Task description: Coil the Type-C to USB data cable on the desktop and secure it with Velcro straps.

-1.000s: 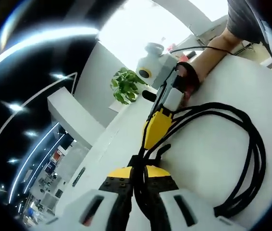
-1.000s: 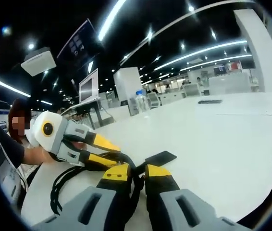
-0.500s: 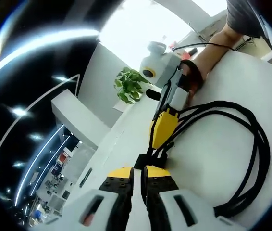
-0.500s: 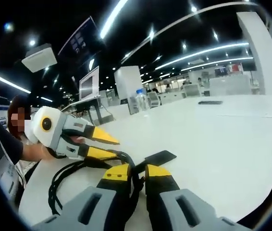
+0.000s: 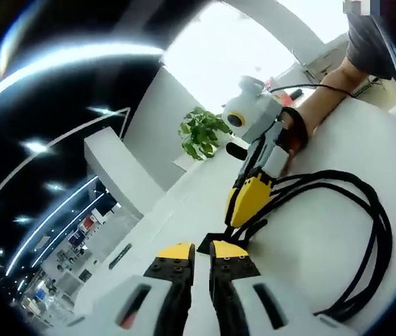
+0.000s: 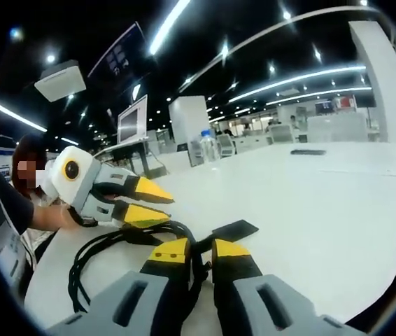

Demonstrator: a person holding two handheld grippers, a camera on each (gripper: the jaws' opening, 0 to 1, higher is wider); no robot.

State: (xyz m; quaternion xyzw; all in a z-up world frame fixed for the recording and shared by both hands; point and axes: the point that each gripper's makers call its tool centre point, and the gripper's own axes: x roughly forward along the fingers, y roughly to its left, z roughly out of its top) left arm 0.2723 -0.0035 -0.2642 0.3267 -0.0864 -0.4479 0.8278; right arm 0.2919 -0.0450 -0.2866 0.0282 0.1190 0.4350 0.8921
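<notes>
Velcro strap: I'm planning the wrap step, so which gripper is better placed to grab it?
Left. The right gripper is shut on the cable, holding the coil together. The left gripper is open, holds nothing and sits near the strap.

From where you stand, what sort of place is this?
Probably a large open-plan office or exhibition hall: long ceiling light strips, rows of distant desks, a display screen, and a potted plant beyond the white table.

Open-plan office: rows of desks [image 6: 282, 133], ceiling strip lights [image 6: 303, 73], monitor [image 6: 131, 120].
</notes>
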